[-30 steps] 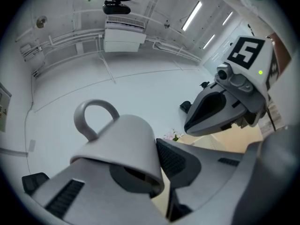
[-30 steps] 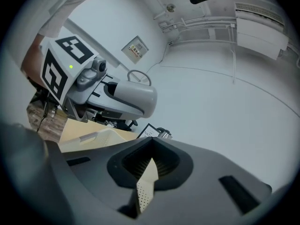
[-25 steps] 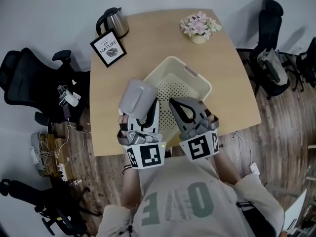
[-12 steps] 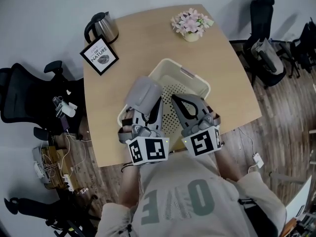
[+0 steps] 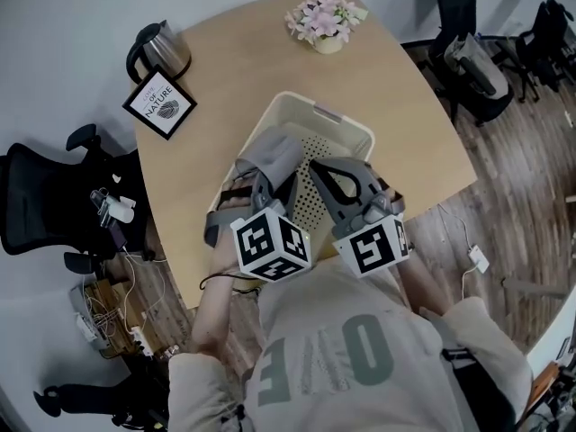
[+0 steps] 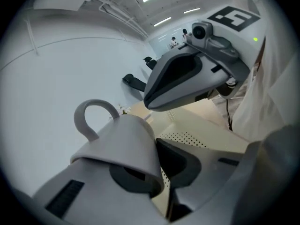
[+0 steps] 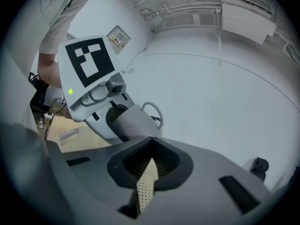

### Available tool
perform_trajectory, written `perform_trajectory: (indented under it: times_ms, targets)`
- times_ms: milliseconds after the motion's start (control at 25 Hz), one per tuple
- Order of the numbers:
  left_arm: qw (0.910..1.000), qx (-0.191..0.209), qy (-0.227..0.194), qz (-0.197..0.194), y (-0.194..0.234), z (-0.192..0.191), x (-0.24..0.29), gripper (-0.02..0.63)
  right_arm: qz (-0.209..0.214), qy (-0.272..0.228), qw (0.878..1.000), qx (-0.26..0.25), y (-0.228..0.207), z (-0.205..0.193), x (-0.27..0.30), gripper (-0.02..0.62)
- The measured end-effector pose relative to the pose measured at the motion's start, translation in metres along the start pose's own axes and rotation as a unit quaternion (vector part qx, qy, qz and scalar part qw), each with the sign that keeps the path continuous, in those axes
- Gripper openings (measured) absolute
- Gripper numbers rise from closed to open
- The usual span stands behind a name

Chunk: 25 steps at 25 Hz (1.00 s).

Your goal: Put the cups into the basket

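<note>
A grey cup with a loop handle hangs tilted over the left part of the cream perforated basket. My left gripper is shut on its rim. In the left gripper view the cup fills the lower left, its handle pointing up, and the basket floor lies beyond it. My right gripper hovers beside it over the basket's middle, shut with nothing between its jaws. The right gripper view shows its tips meeting, with the cup and the left gripper behind them.
The basket sits on a wooden table. At the back of the table stand a kettle, a framed picture and a pot of pink flowers. Office chairs stand to the left and right.
The left gripper has carried the cup to the right, from beside the basket's left rim to over its inside. The right gripper stays shut alongside it.
</note>
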<state>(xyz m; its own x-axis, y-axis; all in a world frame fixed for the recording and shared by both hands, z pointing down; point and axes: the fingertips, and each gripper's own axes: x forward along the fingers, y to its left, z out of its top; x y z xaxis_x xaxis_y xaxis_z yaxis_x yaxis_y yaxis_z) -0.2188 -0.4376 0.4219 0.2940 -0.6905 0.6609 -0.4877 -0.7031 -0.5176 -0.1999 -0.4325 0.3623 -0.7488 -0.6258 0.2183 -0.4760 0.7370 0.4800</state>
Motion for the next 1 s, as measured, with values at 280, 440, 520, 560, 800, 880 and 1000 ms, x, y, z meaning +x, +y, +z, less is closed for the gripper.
perform_trajectory:
  times_ms: [280,440,520,560,800,880,1000]
  targets:
    - [0.9849,0.105,0.102,-0.094,-0.041,-0.042,0.044,0.048,0.006,0.017,1.0,0.015,0.009,-0.015,-0.002,-0.002]
    - [0.9663,0.153,0.145,-0.148,-0.075,-0.072,0.059,0.048,0.007,0.023,0.999,0.029,0.017,-0.022,-0.007,-0.002]
    - [0.9565,0.175,0.161,-0.169,-0.089,-0.082,0.065,0.048,0.008,0.029,0.999,0.032,0.021,-0.026,-0.01,-0.002]
    - [0.9506,0.192,0.17,-0.175,-0.093,-0.086,0.068,0.048,0.007,0.032,0.999,0.035,0.022,-0.028,-0.011,-0.002]
    - [0.9241,0.255,0.211,-0.191,-0.109,-0.105,0.077,0.048,-0.004,0.047,0.997,0.06,0.022,-0.042,-0.021,-0.002]
    - [0.9158,0.269,0.221,-0.201,-0.113,-0.112,0.079,0.049,-0.006,0.051,0.997,0.064,0.022,-0.045,-0.022,-0.002]
    - [0.9014,0.291,0.24,-0.213,-0.116,-0.121,0.08,0.049,-0.008,0.053,0.997,0.064,0.021,-0.047,-0.023,-0.002]
